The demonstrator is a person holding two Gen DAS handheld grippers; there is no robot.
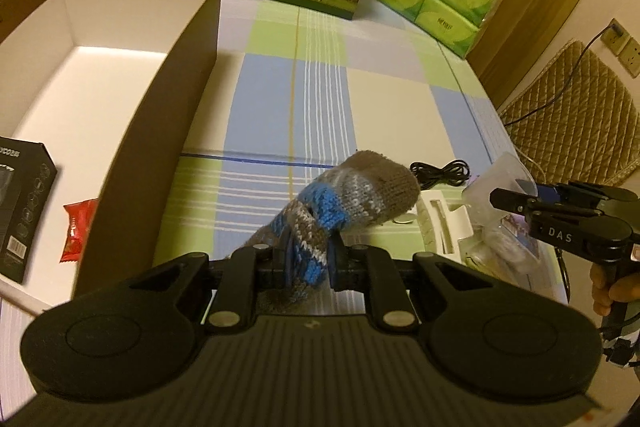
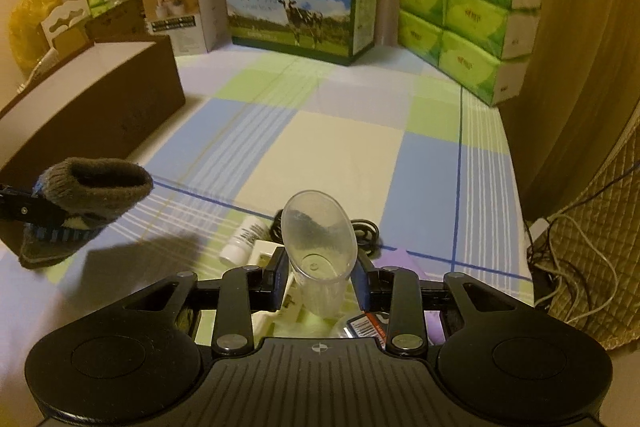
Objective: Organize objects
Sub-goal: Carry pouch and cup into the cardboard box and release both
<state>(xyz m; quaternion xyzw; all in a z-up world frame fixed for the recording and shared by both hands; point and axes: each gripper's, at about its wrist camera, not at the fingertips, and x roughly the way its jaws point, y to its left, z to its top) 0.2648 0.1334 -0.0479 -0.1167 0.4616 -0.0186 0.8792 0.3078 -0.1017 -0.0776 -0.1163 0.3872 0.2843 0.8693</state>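
Up above the checked worktop (image 1: 280, 99), the left hand-held gripper (image 1: 310, 259) clamps a grey-and-blue knitted sock (image 1: 340, 203), the right hand-held gripper (image 2: 320, 277) pinches a clear plastic cup (image 2: 320, 247), while the brown box (image 1: 152, 131) holds a red packet (image 1: 78, 229).

I count one knitted sock (image 1: 352, 203), one clear plastic cup (image 2: 320, 247), one small white bottle (image 2: 244, 239) and one black cable (image 1: 440, 173). I see one open brown box (image 1: 160, 99); in it lie one black carton (image 1: 24, 211) and one red packet (image 1: 78, 229). Behind stand one milk carton (image 2: 300, 3) and one tissue pack (image 2: 460, 11) showing six green packets on its front.
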